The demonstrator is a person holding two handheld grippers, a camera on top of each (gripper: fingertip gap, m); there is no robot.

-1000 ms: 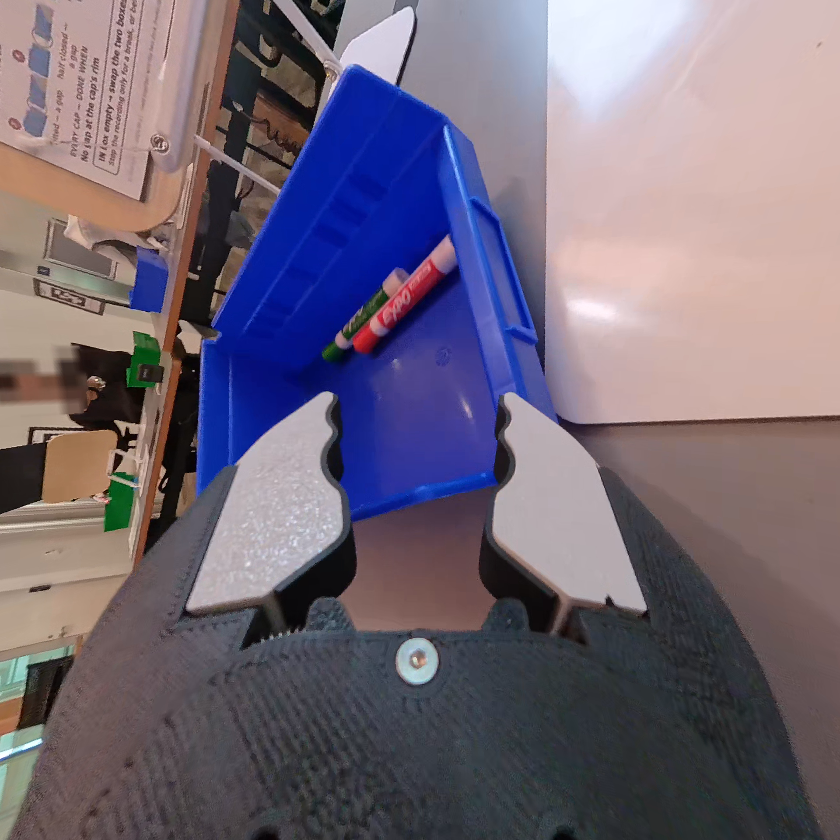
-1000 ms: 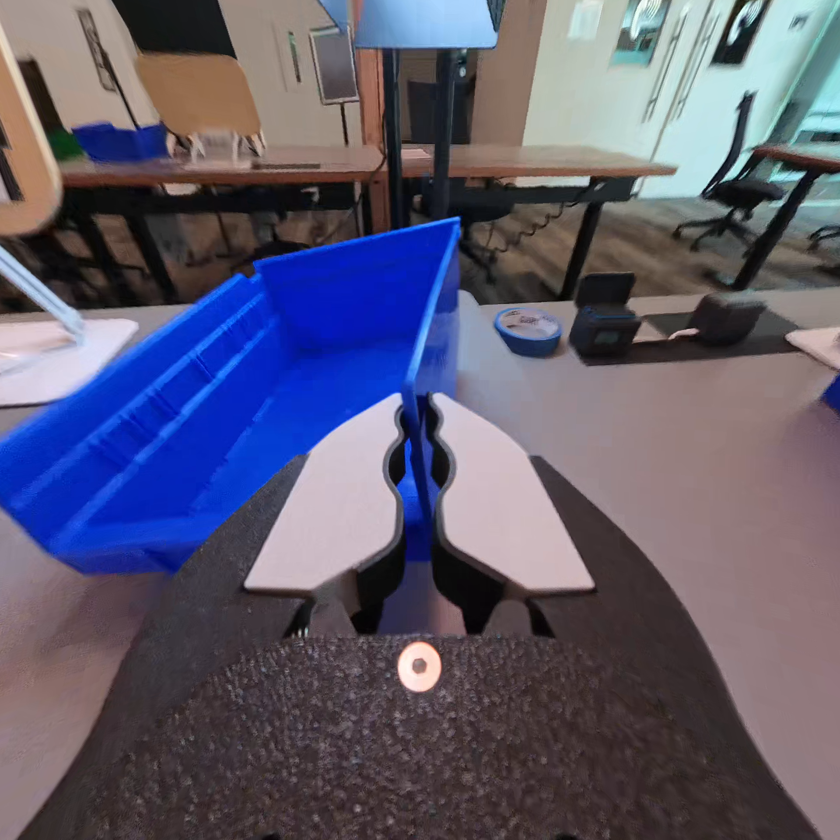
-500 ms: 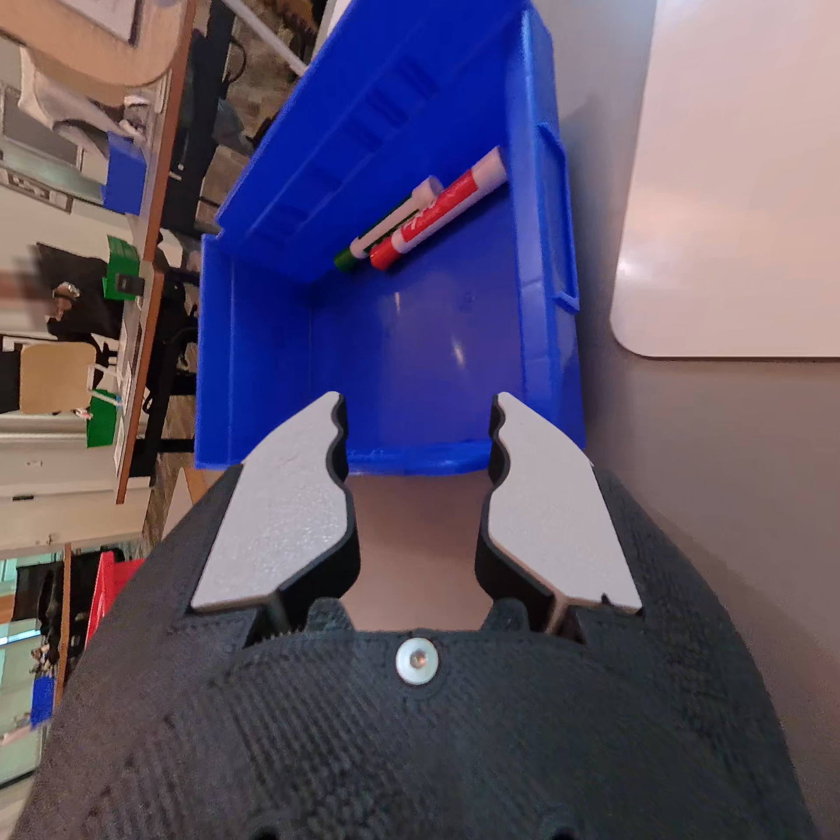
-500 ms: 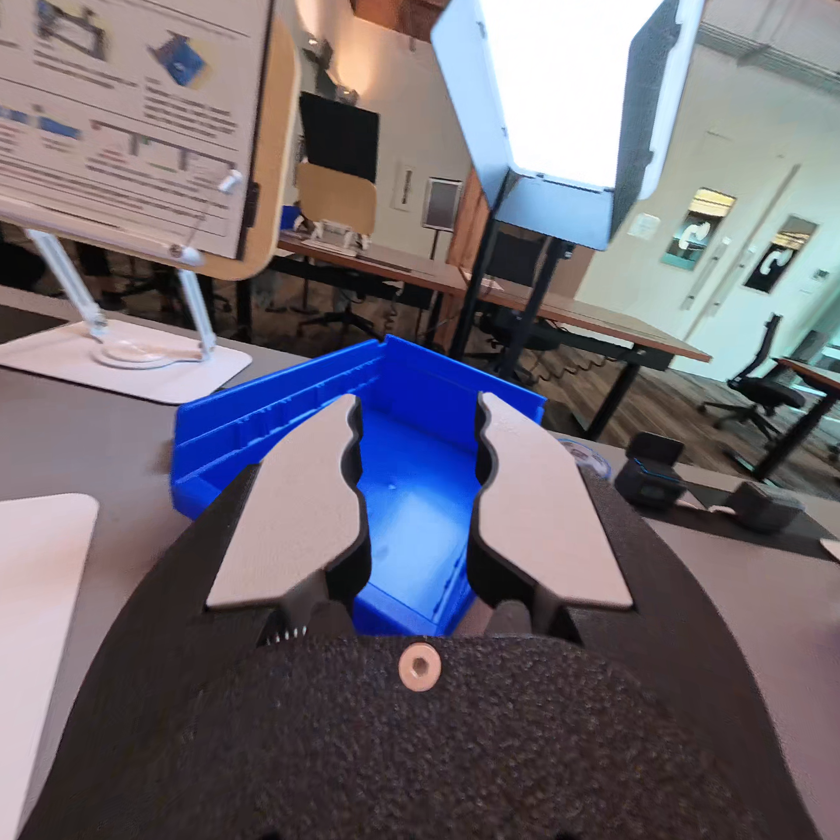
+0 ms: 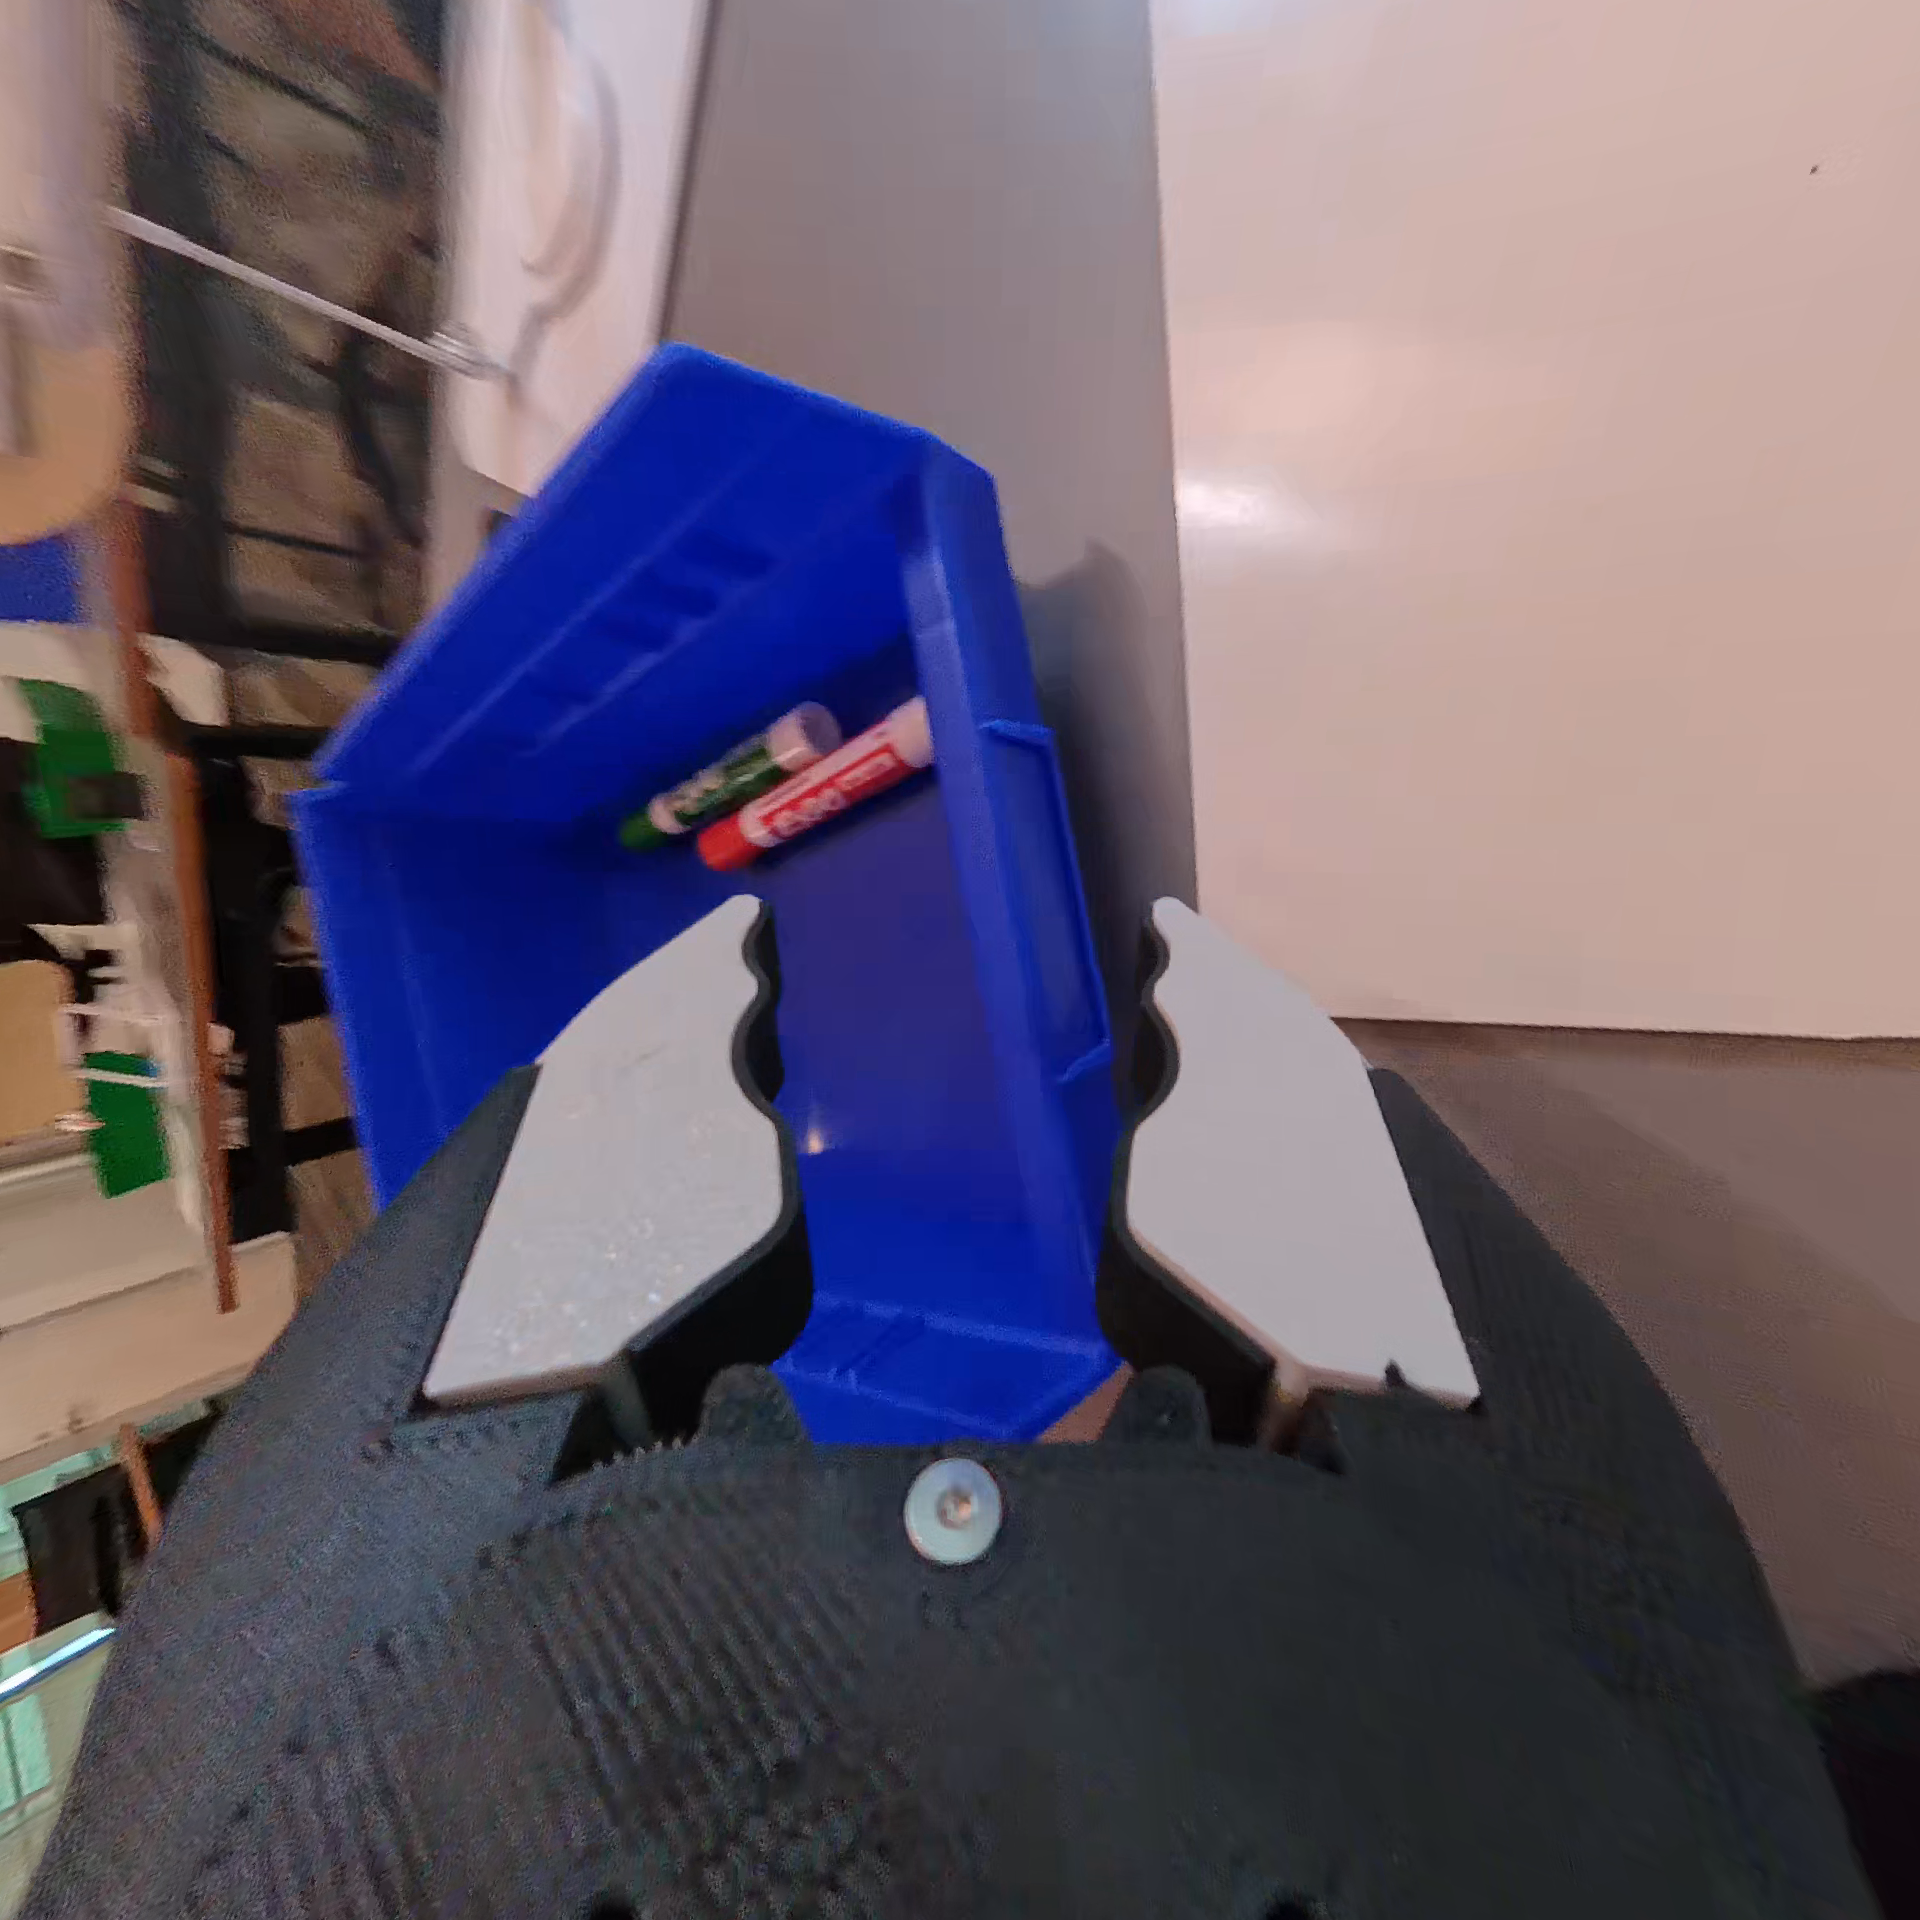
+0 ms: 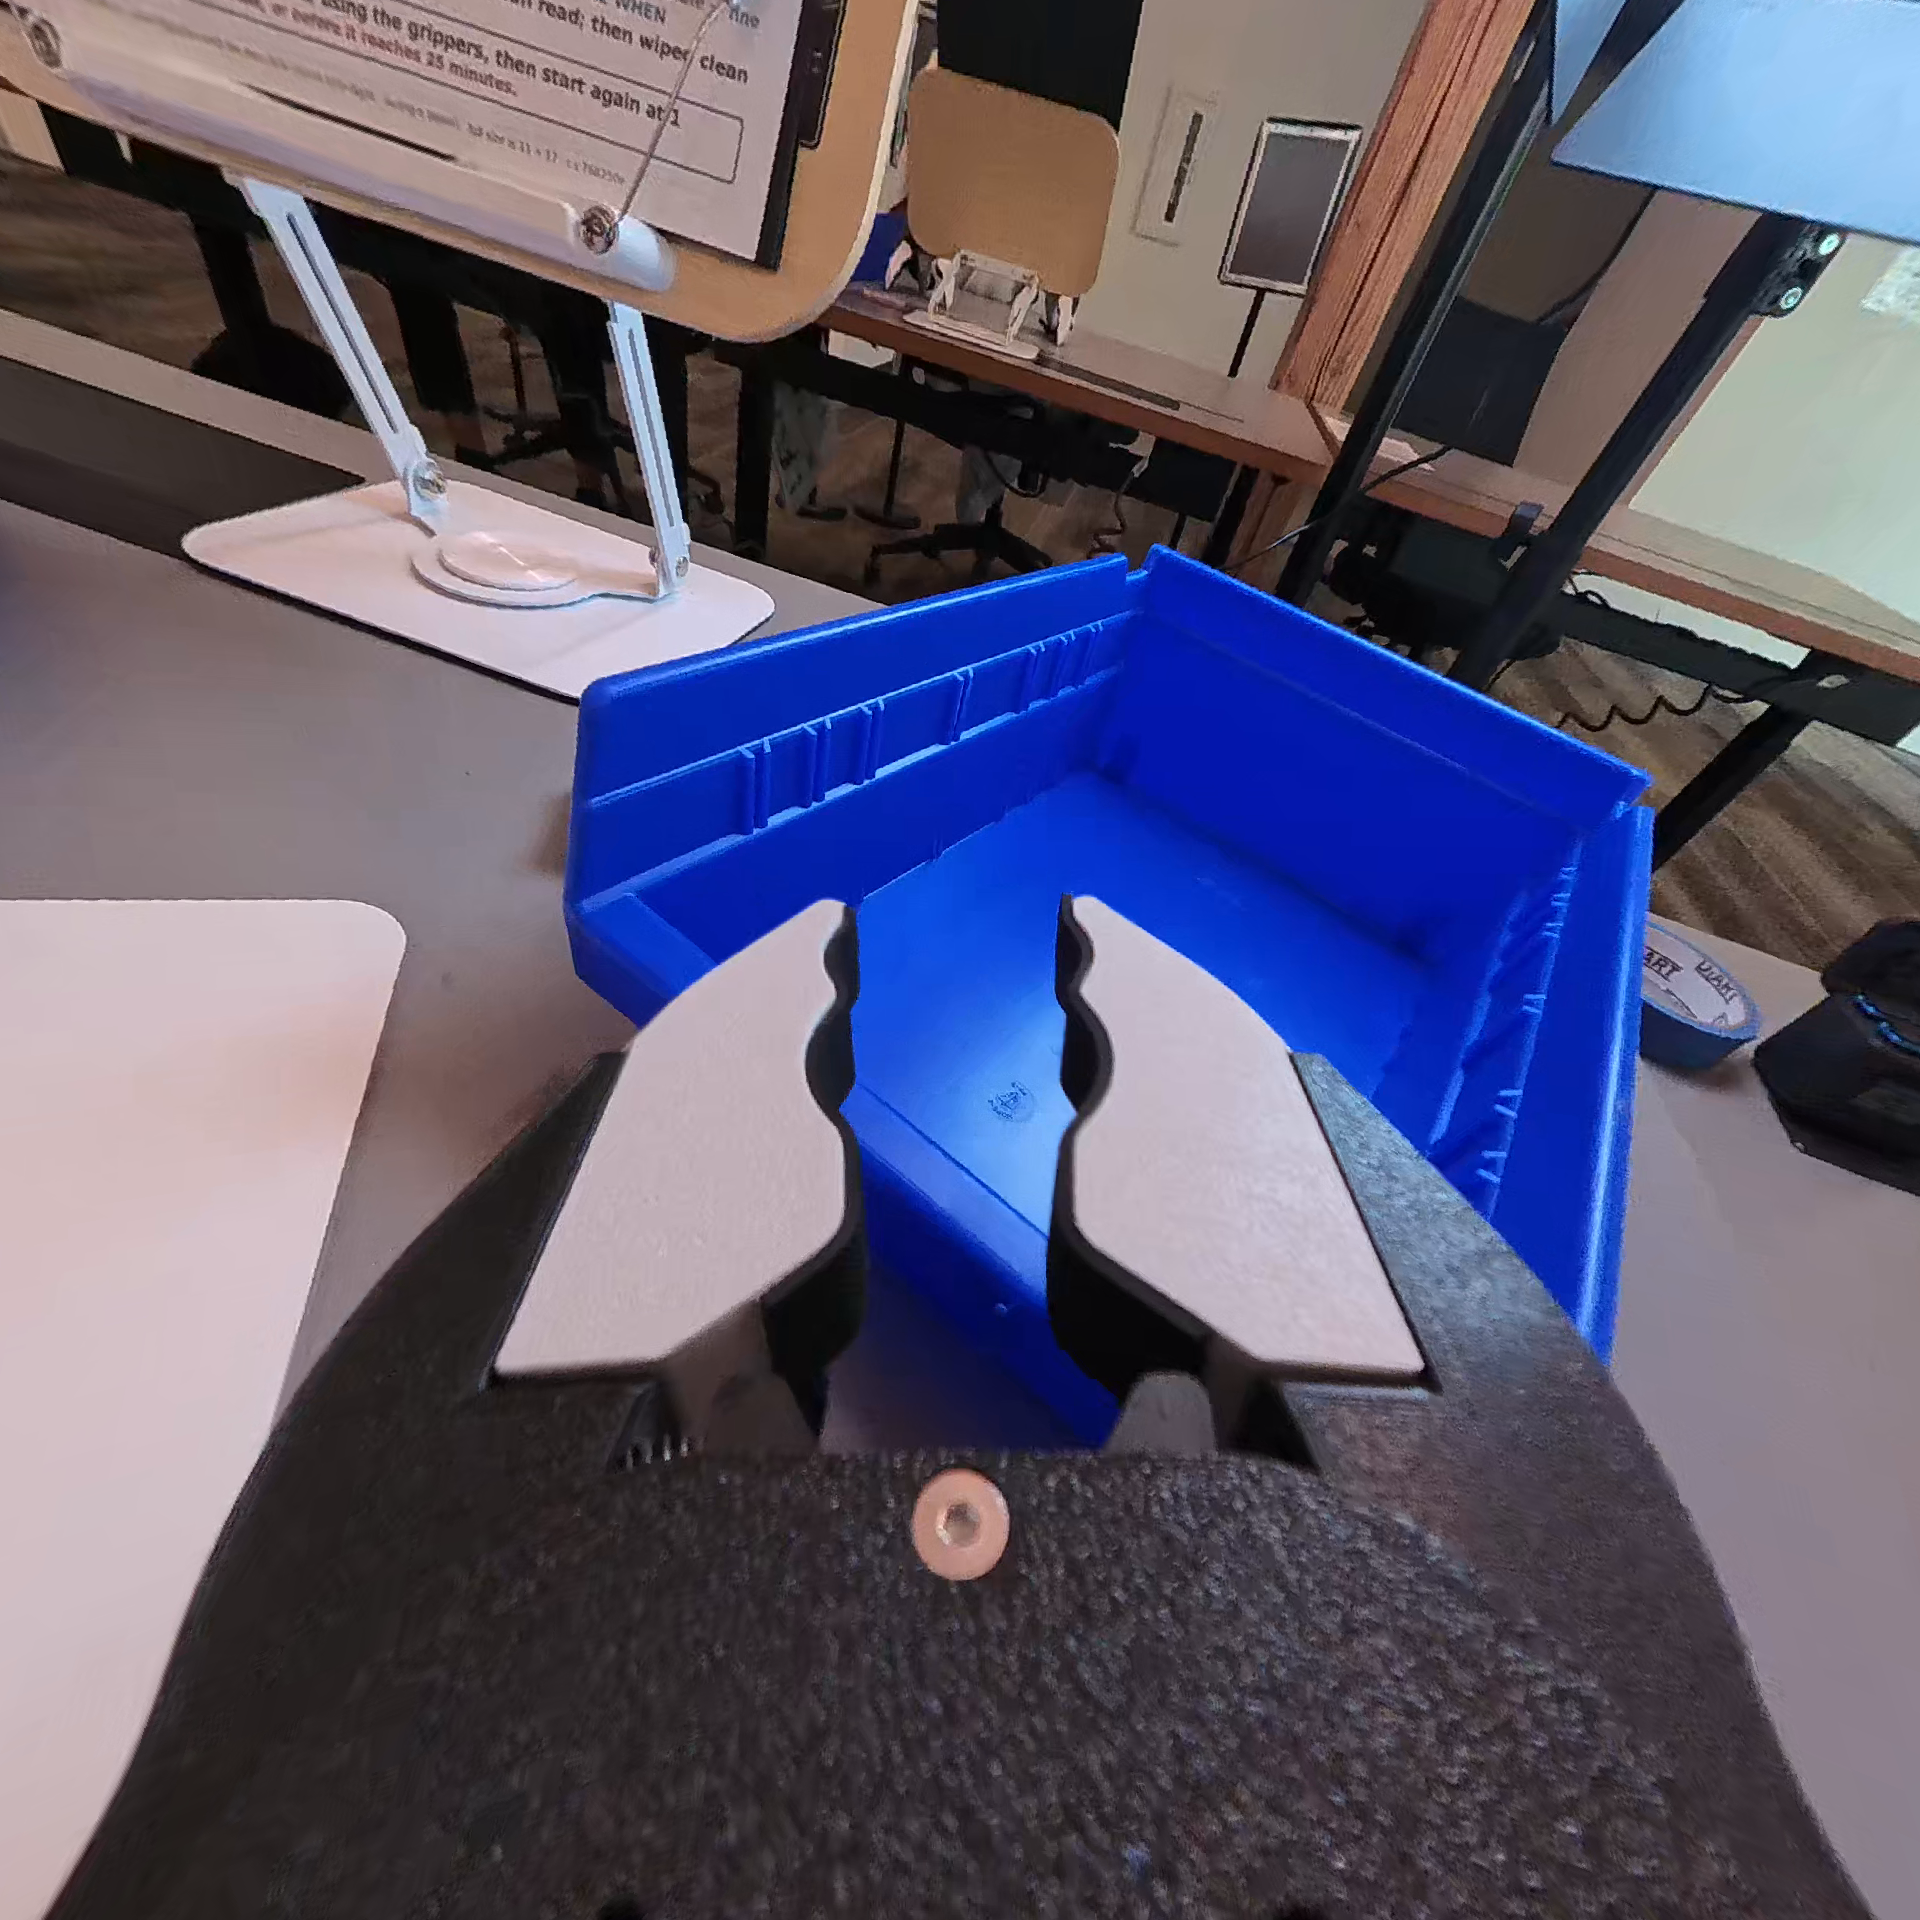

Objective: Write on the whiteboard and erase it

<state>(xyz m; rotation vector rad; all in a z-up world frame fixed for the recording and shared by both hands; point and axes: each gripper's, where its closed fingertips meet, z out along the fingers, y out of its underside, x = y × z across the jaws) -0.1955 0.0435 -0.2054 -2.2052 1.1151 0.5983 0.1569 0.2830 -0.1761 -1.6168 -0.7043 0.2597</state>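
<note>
Blue bin (image 5: 665, 644) holds the red marker (image 5: 821, 798); both claws, left claw (image 5: 956, 925) and right claw (image 6: 956, 914), hang released and empty. Fetching step: next, I judge, one reaches in and clenches a marker.

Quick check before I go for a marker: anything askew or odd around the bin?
The blue bin looks tipped in the blurred left wrist view, its wall between the open left claw. The green marker and red marker lie together inside.

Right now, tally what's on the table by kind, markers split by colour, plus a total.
Blue bins: 2
Green markers: 1
Red markers: 1
Whiteboards: 1
Document stands: 1
Tape rolls: 1
Total: 7
</note>
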